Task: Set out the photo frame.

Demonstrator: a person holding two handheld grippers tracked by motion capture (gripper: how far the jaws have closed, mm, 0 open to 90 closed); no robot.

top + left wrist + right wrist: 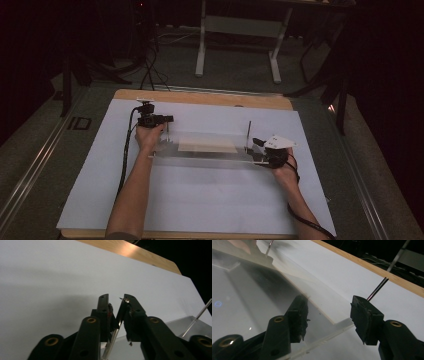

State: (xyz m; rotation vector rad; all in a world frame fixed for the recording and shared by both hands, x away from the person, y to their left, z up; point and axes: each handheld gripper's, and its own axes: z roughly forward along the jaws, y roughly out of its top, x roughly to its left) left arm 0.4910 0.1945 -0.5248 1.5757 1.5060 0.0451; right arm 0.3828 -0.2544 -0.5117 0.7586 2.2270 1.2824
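Observation:
A clear plastic plate [200, 156] lies across the white board, with a tan sheet [207, 144] at its middle. Thin metal rods stand up at its corners. My left gripper [170, 120] is at the plate's left end. In the left gripper view its jaws [116, 298] stand a little apart with one thin rod [117, 325] between them, leaning on one jaw and not squeezed. My right gripper [255, 150] is at the right end. Its jaws [330, 305] stand wide on either side of the plate's corner [337, 323], and another rod [378, 288] rises just beyond.
The white board [200, 210] covers most of a wooden table [200, 96], with bare room in front of the plate. Beyond the table's far edge stand the legs of a white desk [201, 50] and some dark cables [147, 70] on the floor.

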